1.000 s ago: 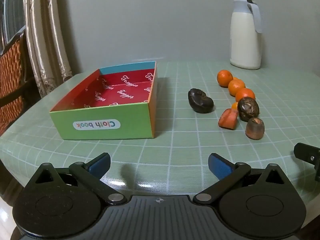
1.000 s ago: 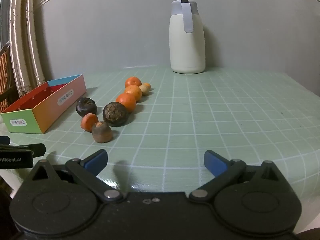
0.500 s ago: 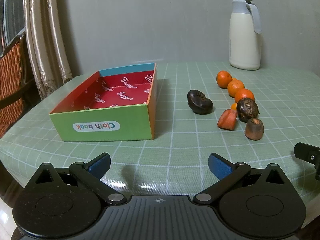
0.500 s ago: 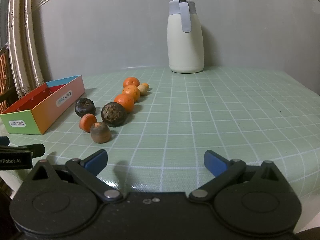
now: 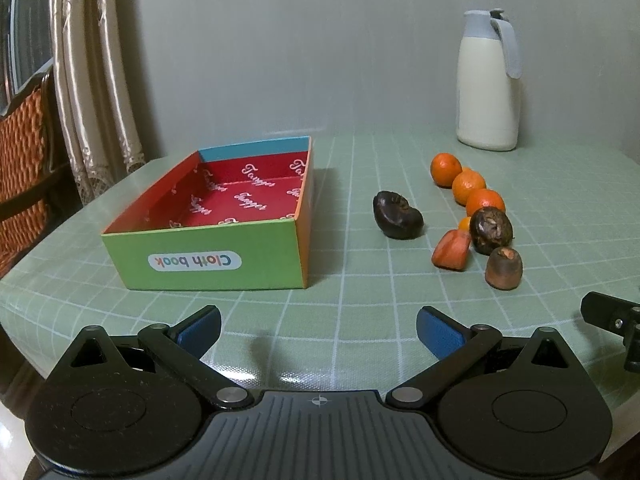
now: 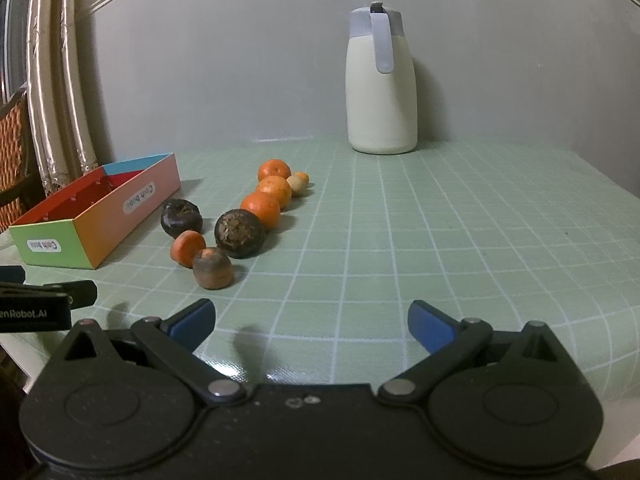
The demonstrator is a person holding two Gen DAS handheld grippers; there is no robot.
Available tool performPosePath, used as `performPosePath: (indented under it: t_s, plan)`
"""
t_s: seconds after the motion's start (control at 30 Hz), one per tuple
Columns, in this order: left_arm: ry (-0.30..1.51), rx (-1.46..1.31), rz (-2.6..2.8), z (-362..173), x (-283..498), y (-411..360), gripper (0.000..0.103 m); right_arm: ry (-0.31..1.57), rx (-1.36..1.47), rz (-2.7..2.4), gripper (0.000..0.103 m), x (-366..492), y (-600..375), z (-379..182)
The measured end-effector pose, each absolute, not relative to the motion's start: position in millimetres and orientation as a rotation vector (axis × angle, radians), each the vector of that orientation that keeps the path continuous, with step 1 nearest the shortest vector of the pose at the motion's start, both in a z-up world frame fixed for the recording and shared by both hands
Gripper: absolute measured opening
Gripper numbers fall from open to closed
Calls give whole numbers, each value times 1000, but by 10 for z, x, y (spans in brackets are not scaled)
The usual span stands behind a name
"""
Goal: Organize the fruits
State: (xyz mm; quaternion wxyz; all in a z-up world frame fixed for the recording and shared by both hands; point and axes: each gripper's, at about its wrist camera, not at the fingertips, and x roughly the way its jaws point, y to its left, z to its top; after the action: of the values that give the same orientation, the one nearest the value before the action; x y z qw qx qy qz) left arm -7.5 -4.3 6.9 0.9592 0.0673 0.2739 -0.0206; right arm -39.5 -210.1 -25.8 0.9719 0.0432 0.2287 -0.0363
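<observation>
An open colourful cardboard box (image 5: 224, 236) with a red inside stands empty on the left; it also shows in the right wrist view (image 6: 96, 216). Right of it lie loose fruits: three oranges (image 5: 468, 186), two dark round fruits (image 5: 396, 216) (image 5: 490, 230), a red-orange piece (image 5: 450, 250) and a brown piece (image 5: 503, 268). In the right wrist view the fruits (image 6: 260, 208) form a row, with a small pale fruit (image 6: 298, 183) at the far end. My left gripper (image 5: 318, 330) is open and empty near the table's front edge. My right gripper (image 6: 310, 322) is open and empty, in front of the fruits.
A cream thermos jug (image 5: 488, 84) with a grey lid stands at the back by the wall, also in the right wrist view (image 6: 380, 84). The table has a green checked cloth (image 6: 440, 220). A curtain (image 5: 96, 80) and a wicker chair (image 5: 20, 152) are at the left.
Both grippers have shifted slightly; the view tilts up a little. Nothing on the table has moved and both grippers stay open.
</observation>
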Motion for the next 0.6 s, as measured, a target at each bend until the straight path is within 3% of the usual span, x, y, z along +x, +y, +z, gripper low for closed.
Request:
performPosePath:
  t_s: [0.6]
  plan:
    - [517, 102, -45, 129, -105, -15, 103, 413, 122, -55, 103, -464, -2133, -179]
